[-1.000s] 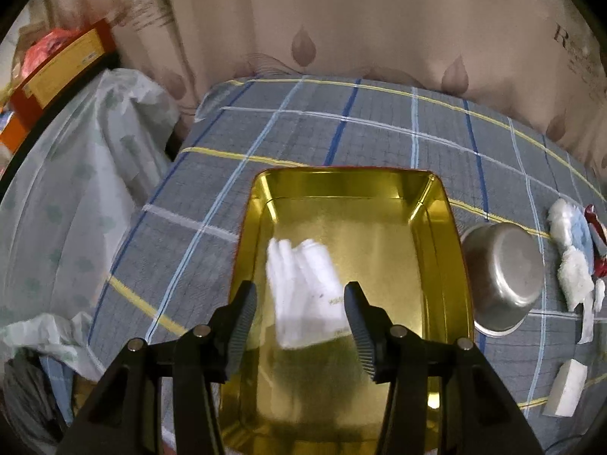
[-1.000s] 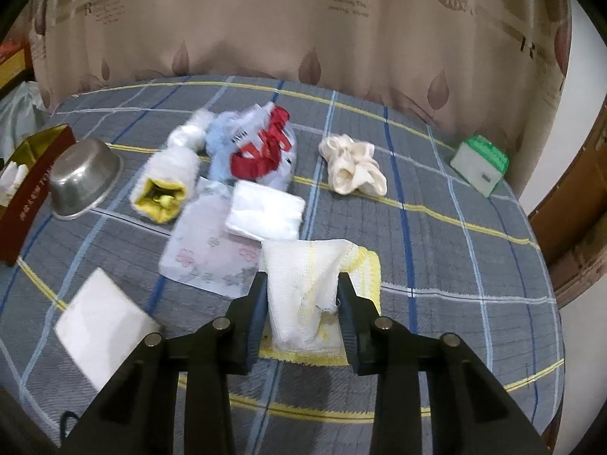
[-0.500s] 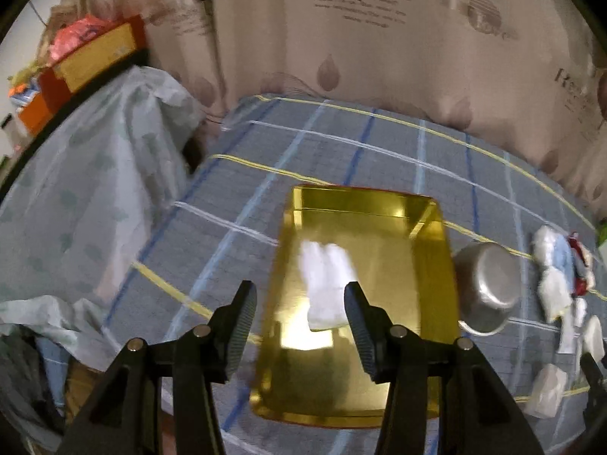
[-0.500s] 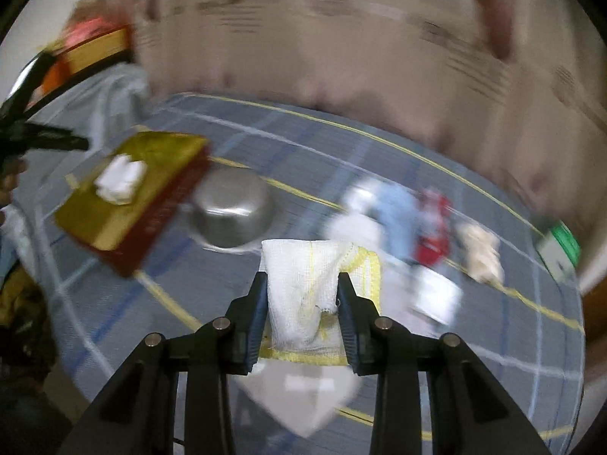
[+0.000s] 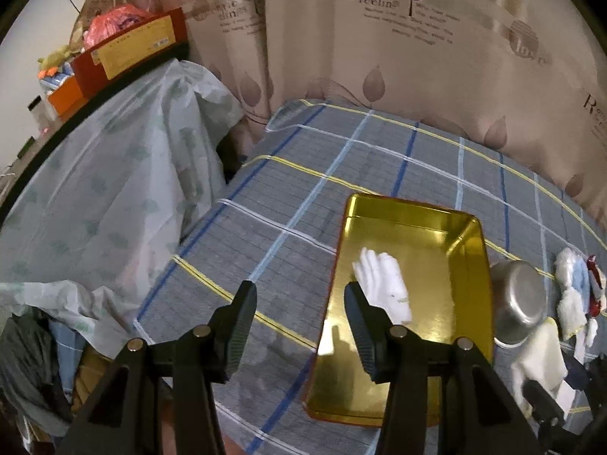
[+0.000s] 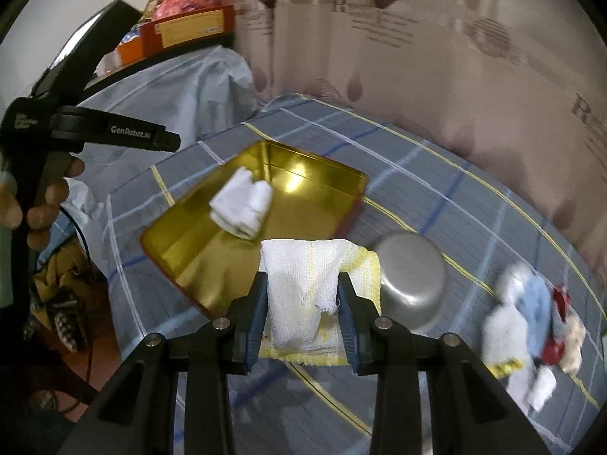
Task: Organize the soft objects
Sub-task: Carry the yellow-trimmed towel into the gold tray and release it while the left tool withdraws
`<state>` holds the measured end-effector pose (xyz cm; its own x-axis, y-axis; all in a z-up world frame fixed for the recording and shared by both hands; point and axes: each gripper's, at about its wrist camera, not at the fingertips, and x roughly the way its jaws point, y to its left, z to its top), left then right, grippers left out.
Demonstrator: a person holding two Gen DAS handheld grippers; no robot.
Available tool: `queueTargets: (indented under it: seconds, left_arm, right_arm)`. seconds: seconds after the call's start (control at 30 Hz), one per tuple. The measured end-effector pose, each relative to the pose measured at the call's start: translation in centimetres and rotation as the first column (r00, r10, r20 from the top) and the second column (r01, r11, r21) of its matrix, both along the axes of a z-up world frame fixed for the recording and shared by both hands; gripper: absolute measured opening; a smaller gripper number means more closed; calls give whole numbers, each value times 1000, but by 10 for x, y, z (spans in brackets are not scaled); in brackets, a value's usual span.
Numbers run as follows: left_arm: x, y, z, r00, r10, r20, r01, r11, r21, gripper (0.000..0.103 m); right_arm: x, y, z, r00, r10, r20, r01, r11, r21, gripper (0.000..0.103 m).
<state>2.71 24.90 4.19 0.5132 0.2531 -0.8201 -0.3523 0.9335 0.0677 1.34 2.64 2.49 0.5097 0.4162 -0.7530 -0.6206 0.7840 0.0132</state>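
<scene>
1. You have two tools in view. Your right tool [image 6: 301, 313] is pinching one white gauze cloth with yellow edging [image 6: 303, 284], folded and hanging between its pads above the plaid-covered surface [image 5: 303, 189], which may be a bed or a tabletop; I cannot tell which.
2. Your left tool [image 5: 299, 326] is spread with nothing between its pads, held over the plaid cover just beside the near left edge of the tin.
3. One gold tin tray [image 5: 470, 235] lies on the cover. It holds one item: a folded white glove [image 5: 383, 284], resting left of its middle.
4. One steel bowl [image 5: 518, 303] sits upside down, just beside the tray's right side.
5. Beyond the bowl lies one loose pile of soft things [image 6: 531, 314], white, pale blue and red; blur stops you counting them exactly.
6. Your left hand [image 6: 41, 197] shows on the left tool's handle in the right wrist view.
</scene>
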Motion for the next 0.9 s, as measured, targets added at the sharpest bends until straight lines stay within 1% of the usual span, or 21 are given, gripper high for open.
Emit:
queueTargets:
  seconds: [0.1, 0.27, 0.43, 0.7, 0.73, 0.77, 0.83, 0.87, 0.9]
  left_arm:
    - [-2, 3, 4, 1000, 11, 12, -11, 1000, 13, 49]
    - [-4, 10, 7, 999, 33, 19, -34, 999, 17, 49]
    - [-4, 15, 7, 999, 47, 13, -47, 999, 0, 49]
    - [-4, 21, 4, 998, 66, -1, -66, 998, -24, 49]
    - [-4, 22, 4, 998, 68, -1, -68, 997, -28, 49]
    - [-4, 22, 4, 998, 67, 0, -67, 997, -32, 49]
    - [-4, 21, 3, 998, 63, -5, -63, 997, -35, 49]
    - [-4, 22, 2, 998, 63, -6, -63, 997, -40, 49]
    - [-4, 23, 2, 998, 62, -5, -62, 997, -49, 49]
  right_arm:
    - [6, 17, -2, 1000, 17, -10, -16, 1000, 14, 32]
    - [17, 46, -12, 999, 43, -24, -43, 999, 8, 32]
    - [27, 73, -28, 997, 69, -44, -70, 997, -21, 32]
    - [36, 100, -50, 993, 85, -80, -89, 995, -44, 33]
    - [37, 101, -53, 992, 87, -89, -91, 995, -46, 35]
    - [38, 103, -54, 992, 88, -95, -93, 995, -46, 39]
    - [38, 105, -58, 991, 84, -100, -90, 995, -52, 41]
    - [37, 105, -59, 992, 83, -100, -90, 994, -61, 47]
    - [37, 105, -59, 992, 79, -101, -86, 994, -63, 51]
